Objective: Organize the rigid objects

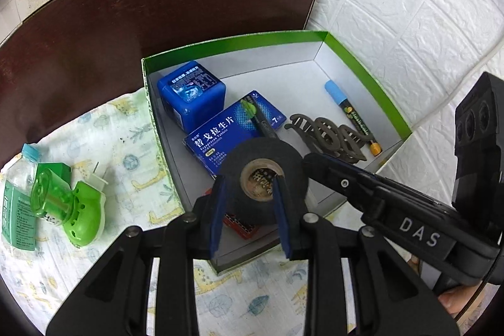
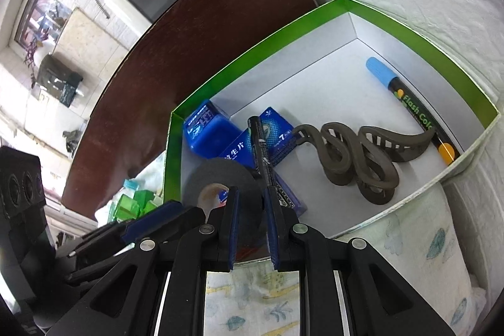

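A dark table (image 1: 126,21) carries a printed cloth (image 1: 119,153) and a green-rimmed box (image 1: 362,62). Inside the box, a blue cube (image 1: 192,93) sits at ten o'clock, a blue packet (image 1: 226,134) at centre, a grey clip (image 1: 327,137) and a marker (image 1: 352,115) at three o'clock. The left gripper (image 1: 249,178) is clamped on a tape roll (image 1: 261,159) at six o'clock. The right gripper (image 2: 250,194) has its fingers apart over that roll's rim. At nine o'clock outside lie a green plug-in (image 1: 78,210) and a bottle (image 1: 19,188).
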{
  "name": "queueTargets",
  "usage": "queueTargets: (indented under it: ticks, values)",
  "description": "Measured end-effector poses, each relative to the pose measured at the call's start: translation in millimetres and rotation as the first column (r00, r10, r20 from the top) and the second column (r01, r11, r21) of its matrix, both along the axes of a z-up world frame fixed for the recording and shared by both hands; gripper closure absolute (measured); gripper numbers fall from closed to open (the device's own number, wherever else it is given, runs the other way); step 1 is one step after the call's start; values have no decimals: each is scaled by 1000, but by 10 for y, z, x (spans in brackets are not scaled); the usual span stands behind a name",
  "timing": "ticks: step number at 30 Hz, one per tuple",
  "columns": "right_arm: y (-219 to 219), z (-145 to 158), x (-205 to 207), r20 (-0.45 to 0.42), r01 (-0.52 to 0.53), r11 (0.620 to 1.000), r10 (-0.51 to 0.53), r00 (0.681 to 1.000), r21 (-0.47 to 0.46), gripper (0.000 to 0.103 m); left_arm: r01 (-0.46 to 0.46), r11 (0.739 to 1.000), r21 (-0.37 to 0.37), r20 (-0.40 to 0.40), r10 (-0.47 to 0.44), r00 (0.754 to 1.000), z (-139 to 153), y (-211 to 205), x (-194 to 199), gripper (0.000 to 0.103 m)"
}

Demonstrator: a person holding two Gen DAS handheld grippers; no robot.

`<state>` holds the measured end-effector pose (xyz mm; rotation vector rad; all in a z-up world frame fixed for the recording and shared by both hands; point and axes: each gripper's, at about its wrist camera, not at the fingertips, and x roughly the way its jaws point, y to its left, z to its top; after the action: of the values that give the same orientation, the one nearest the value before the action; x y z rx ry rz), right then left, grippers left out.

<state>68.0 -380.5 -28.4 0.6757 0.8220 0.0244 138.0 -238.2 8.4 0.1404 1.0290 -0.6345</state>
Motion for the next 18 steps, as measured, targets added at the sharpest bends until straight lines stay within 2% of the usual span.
queueTargets:
  ticks: [2, 6, 8, 13, 18]
  values:
    - [8, 88, -57, 16, 17, 999, -16, 1000, -27, 84, -17, 1000, 1, 49, 17, 999, 125, 75, -25, 74]
    - [123, 322, -137, 65, 7, 998, -3, 998, -60, 84, -71, 997, -25, 131, 74, 989, 391, 382, -54, 55]
    - [240, 425, -148, 88, -18, 996, 25, 996, -89, 84, -116, 992, -41, 155, 121, 980, 479, 608, -50, 53]
    - [646, 478, -58, 82, -112, 987, 121, 989, -114, 84, -240, 969, -67, 128, 247, 961, 462, 1211, 6, 52]
    - [1083, 402, 122, 31, -206, 971, 211, 977, -118, 84, -361, 929, -75, 55, 365, 929, 242, 1735, 118, 52]
